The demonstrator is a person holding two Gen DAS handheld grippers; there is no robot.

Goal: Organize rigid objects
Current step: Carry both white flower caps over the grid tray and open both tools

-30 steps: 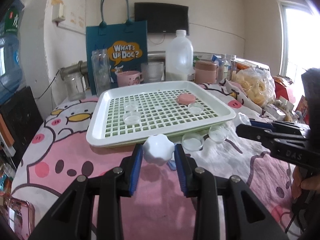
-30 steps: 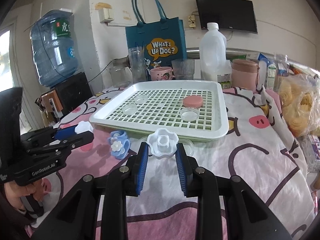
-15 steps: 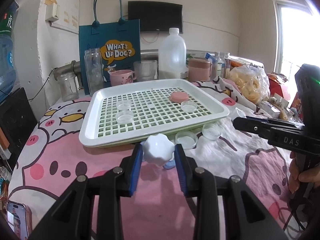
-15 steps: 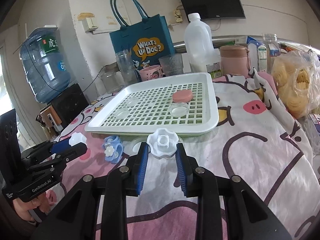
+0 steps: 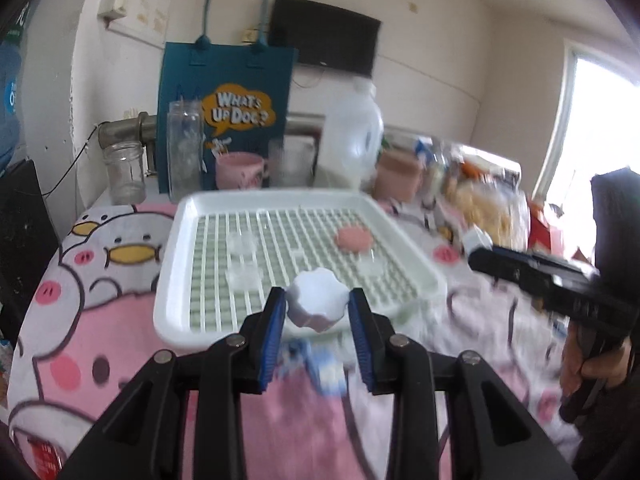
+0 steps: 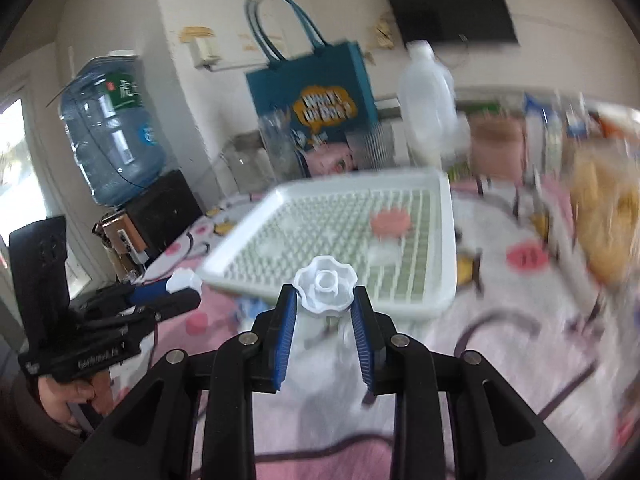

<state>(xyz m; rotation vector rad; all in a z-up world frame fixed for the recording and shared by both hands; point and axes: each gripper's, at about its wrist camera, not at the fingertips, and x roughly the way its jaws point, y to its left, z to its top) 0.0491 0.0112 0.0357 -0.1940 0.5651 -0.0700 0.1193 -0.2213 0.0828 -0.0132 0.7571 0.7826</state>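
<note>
A: What is seen at the far left?

B: A blue water jug is seen against the wall, above a dark box. Below it, the left hand-held gripper is held in a person's hand, and a white scalloped lid is clamped between its blue pads.

A: And from that gripper's own camera?

B: The same white scalloped lid is gripped between the two pads, lifted clear of the pink cartoon-printed cloth that covers the bench. It is framed over the near rim of the white slatted tray. A blurred blue piece is seen on the cloth beneath the fingers.

A: What is carried by the tray?

B: A pink round lid is seen toward its right side, and several small clear dishes are spread over the grid. Their number cannot be told through the blur.

A: Behind the tray?

B: A teal tote bag printed "What's Up Doc?", glass jars, a pink mug and a white plastic bottle are lined along the wall.

A: And the right side?

B: The right hand-held gripper is closed on a white flower-shaped knob, hollow side up, held above the cloth just before the tray's near edge. In the left camera that gripper is seen beside the tray's right corner.
</note>
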